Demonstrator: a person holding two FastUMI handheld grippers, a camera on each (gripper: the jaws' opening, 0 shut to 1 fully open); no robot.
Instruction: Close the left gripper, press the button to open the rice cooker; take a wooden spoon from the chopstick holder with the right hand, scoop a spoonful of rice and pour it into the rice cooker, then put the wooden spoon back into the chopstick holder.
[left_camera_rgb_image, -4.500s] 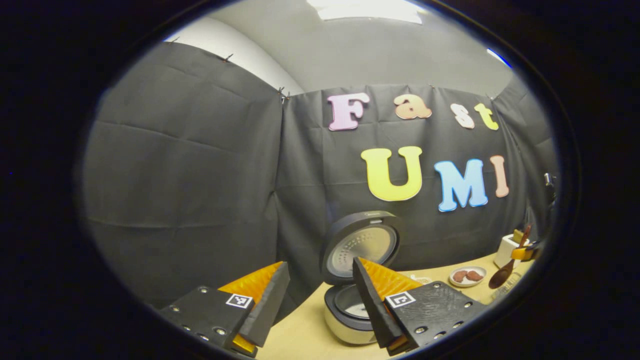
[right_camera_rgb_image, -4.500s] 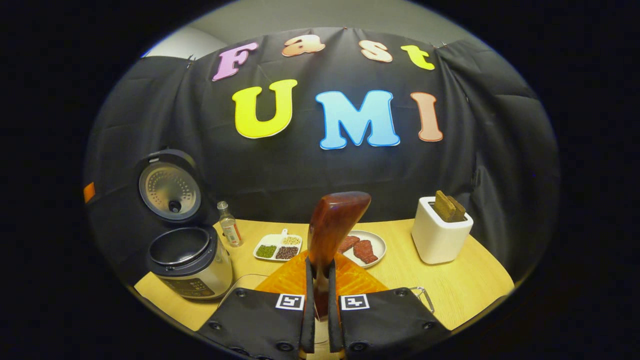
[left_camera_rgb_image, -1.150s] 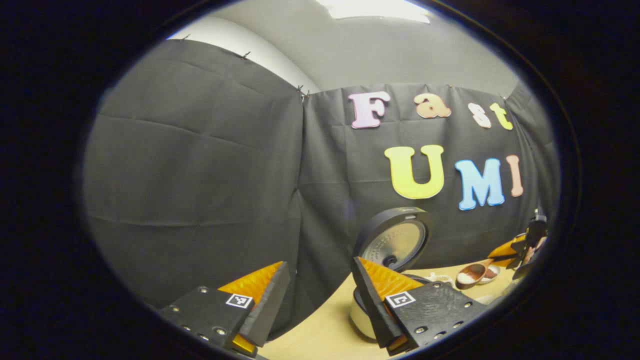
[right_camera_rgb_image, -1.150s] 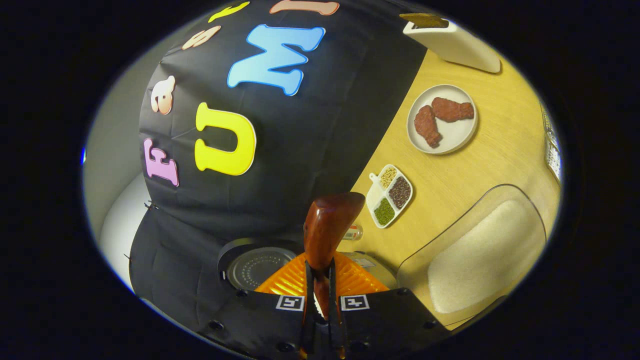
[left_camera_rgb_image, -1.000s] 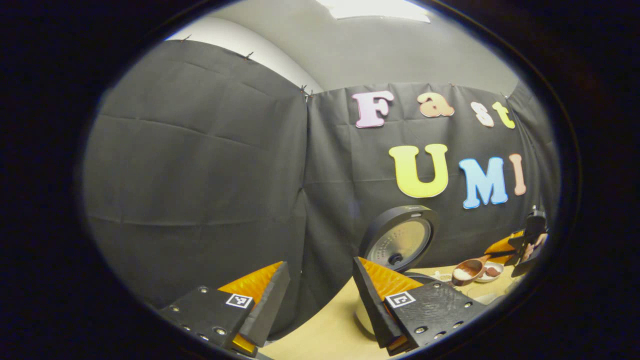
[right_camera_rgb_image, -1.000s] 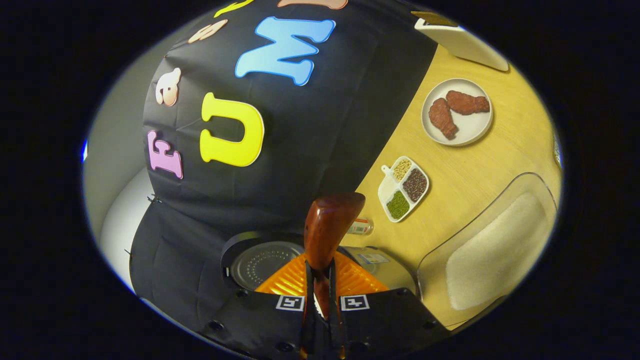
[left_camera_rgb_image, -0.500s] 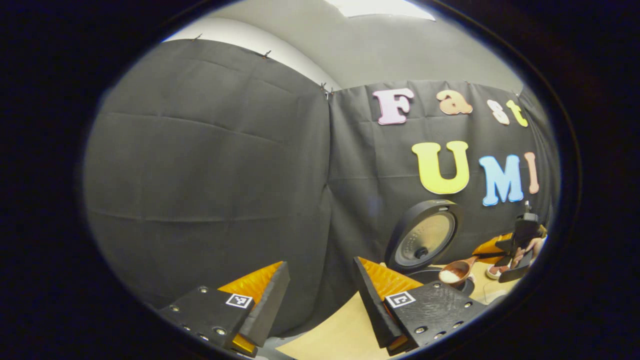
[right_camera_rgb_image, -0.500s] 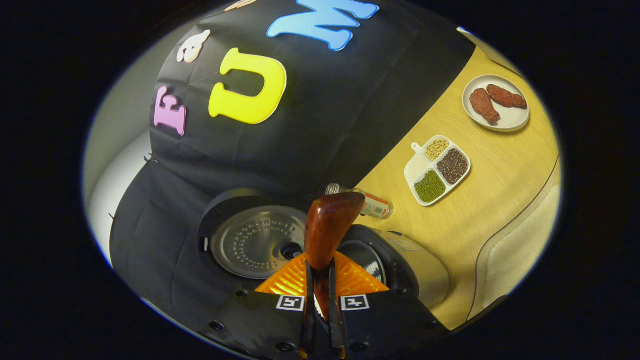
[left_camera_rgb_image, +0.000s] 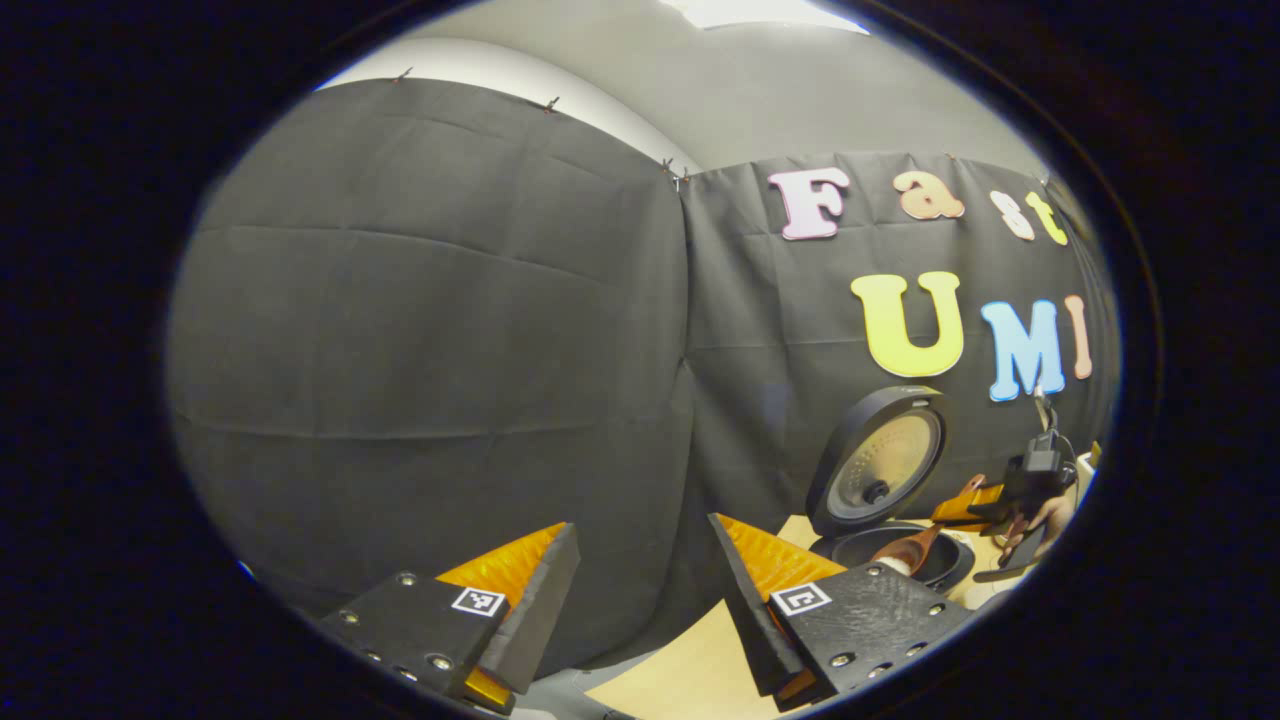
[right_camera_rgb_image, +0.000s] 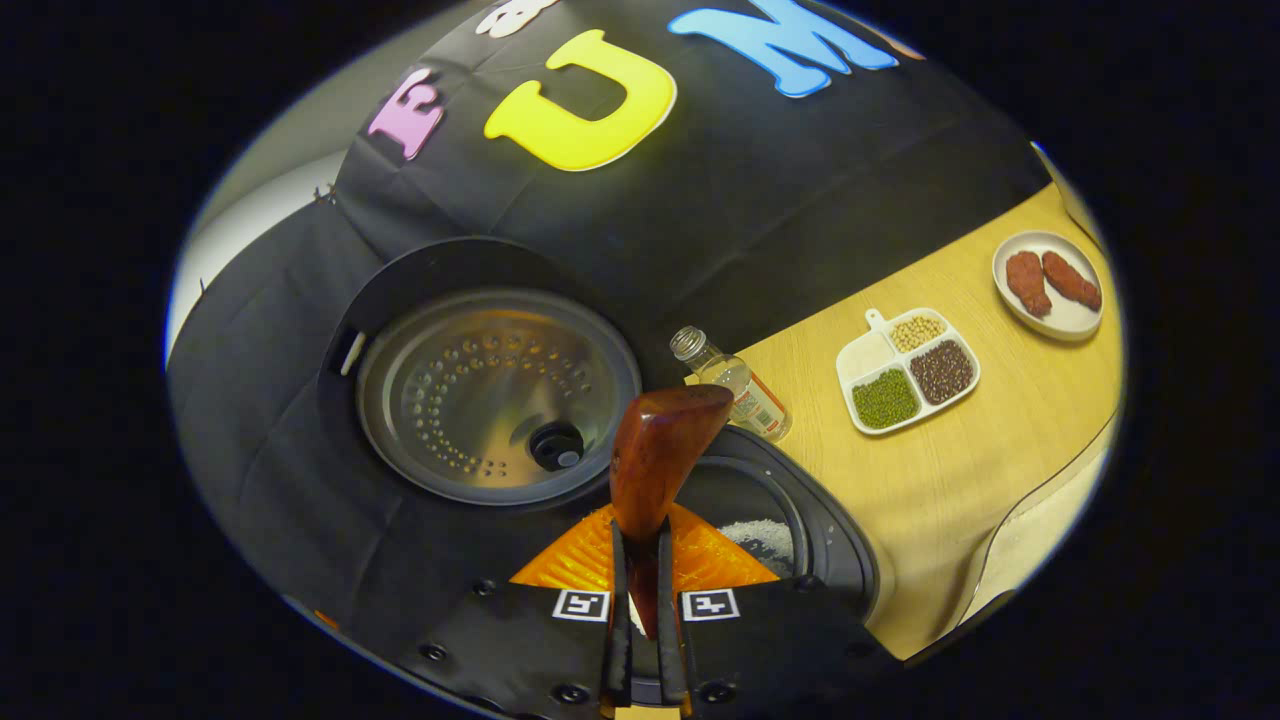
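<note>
Since half a second ago, right gripper (right_camera_rgb_image: 641, 640) has carried the spoon (right_camera_rgb_image: 655, 470) over the open cooker (right_camera_rgb_image: 800, 520); its fingers clamp the handle. Rice (right_camera_rgb_image: 755, 535) lies in the pot, apparently just poured. Lid (right_camera_rgb_image: 495, 390) stands raised behind. Beside: bottle (right_camera_rgb_image: 735, 385), divided dish (right_camera_rgb_image: 905, 370), plate (right_camera_rgb_image: 1050, 285). Left gripper (left_camera_rgb_image: 640, 600) hangs open, apart, off the table (left_camera_rgb_image: 690, 675) edge.
</note>
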